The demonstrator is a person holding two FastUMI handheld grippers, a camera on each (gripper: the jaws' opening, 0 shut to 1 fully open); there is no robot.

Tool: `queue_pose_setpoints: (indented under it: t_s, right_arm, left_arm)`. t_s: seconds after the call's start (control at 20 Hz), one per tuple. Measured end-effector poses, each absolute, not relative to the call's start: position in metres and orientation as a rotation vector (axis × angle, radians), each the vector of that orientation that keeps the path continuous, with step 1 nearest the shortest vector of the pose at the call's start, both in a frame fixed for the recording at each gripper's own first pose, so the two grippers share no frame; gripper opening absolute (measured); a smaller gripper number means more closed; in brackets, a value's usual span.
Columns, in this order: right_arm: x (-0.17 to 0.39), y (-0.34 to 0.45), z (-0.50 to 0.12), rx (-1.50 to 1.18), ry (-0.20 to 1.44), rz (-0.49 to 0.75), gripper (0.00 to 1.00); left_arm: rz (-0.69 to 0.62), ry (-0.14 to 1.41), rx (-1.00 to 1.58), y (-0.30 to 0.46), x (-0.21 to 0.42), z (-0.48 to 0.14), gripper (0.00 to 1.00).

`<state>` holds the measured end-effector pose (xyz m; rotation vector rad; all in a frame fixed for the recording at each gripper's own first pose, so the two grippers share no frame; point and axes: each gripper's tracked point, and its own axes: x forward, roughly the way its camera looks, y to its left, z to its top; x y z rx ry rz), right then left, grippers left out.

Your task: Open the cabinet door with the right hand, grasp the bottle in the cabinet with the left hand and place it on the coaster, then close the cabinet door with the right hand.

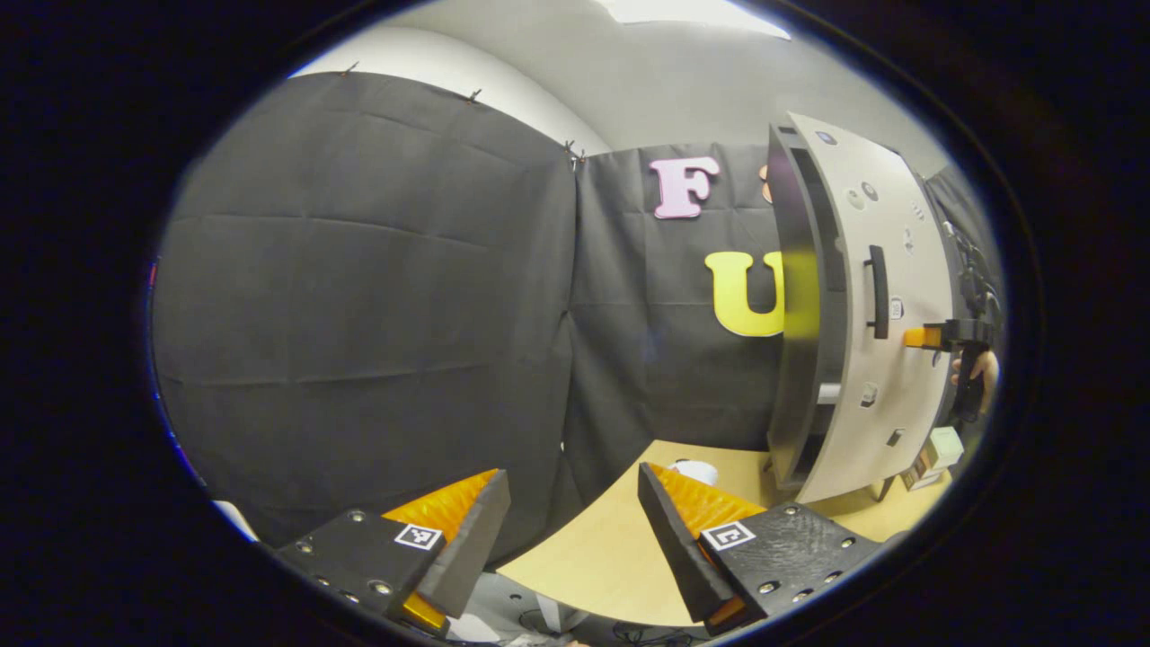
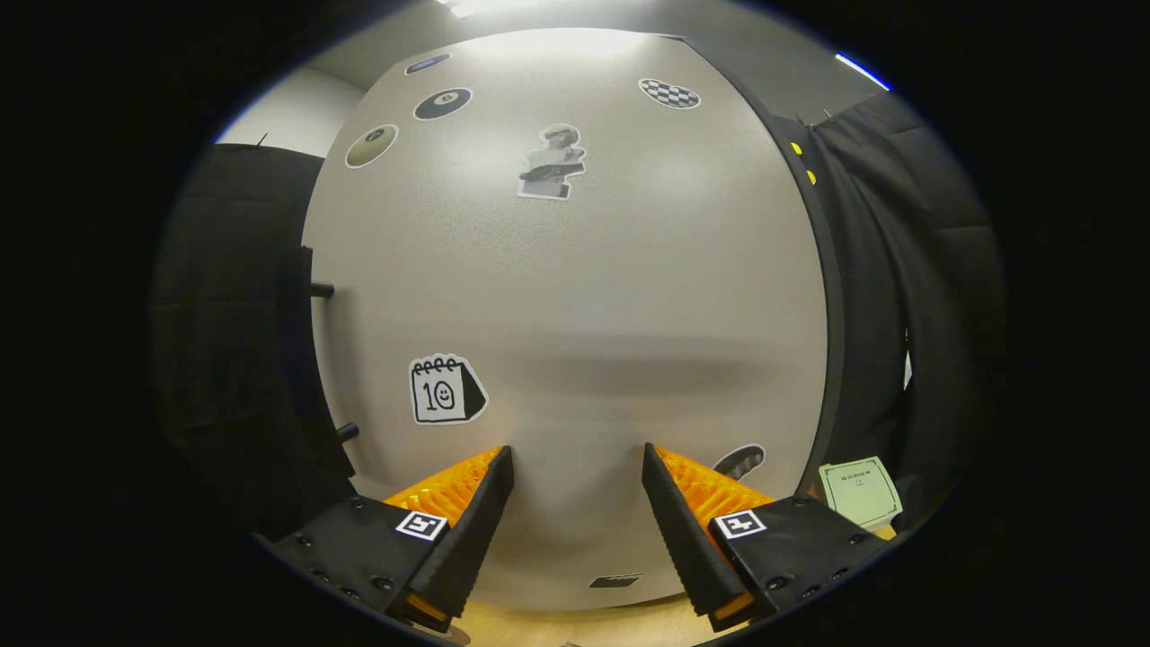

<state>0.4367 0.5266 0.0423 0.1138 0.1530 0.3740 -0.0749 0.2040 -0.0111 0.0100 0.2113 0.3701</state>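
At the left of the left gripper view hangs the black cloth wall [image 1: 359, 296]; low in frame the left gripper [image 1: 573, 503] has its fingers spread, nothing between them, hovering over the near edge of the pale wooden table [image 1: 611, 548]. Toward the far side of the table, a small white object [image 1: 694, 470] sits, too small to identify. Further right the cabinet [image 1: 809, 314] stands on the table, its grey door [image 1: 885, 296] slightly ajar, dark handle [image 1: 878, 292] upright. Right of the handle, the right gripper [image 1: 925, 337] meets the door face, a hand [image 1: 984, 373] behind it. Right gripper view: fingers spread, empty, tips near or touching the stickered door. Bottle hidden; coaster cannot be made out.
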Motion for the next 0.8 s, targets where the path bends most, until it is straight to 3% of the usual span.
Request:
queue_pose_setpoints:
  t_s: [0.05, 0.1, 0.35, 0.4, 0.45, 0.6, 0.65, 0.8]
  right_arm:
    - [0.438, 0.531, 0.044, 0.122, 0.150, 0.374, 0.88]
    - [0.440, 0.535, 0.047, 0.127, 0.148, 0.373, 0.95]
    - [0.437, 0.545, 0.056, 0.084, 0.135, 0.330, 0.95]
    - [0.436, 0.546, 0.057, 0.080, 0.133, 0.337, 0.88]
    - [0.432, 0.544, 0.059, 0.075, 0.130, 0.343, 0.88]
    - [0.412, 0.526, 0.065, 0.061, 0.119, 0.344, 0.91]
    - [0.404, 0.517, 0.068, 0.058, 0.114, 0.341, 0.97]
    - [0.381, 0.484, 0.077, 0.052, 0.092, 0.324, 0.97]
  left_arm:
    - [0.368, 0.211, 0.010, 0.206, -0.076, -0.011, 0.87]
    - [0.366, 0.211, 0.009, 0.206, -0.076, -0.011, 0.87]
    - [0.363, 0.219, 0.006, 0.215, -0.076, -0.016, 0.87]
    - [0.358, 0.217, 0.004, 0.216, -0.074, -0.015, 0.87]
    - [0.350, 0.212, 0.004, 0.215, -0.071, -0.012, 0.87]
    - [0.313, 0.193, 0.006, 0.205, -0.054, -0.002, 0.87]
    - [0.295, 0.184, 0.005, 0.200, -0.046, 0.000, 0.87]
    - [0.222, 0.162, 0.000, 0.170, -0.020, 0.008, 0.87]
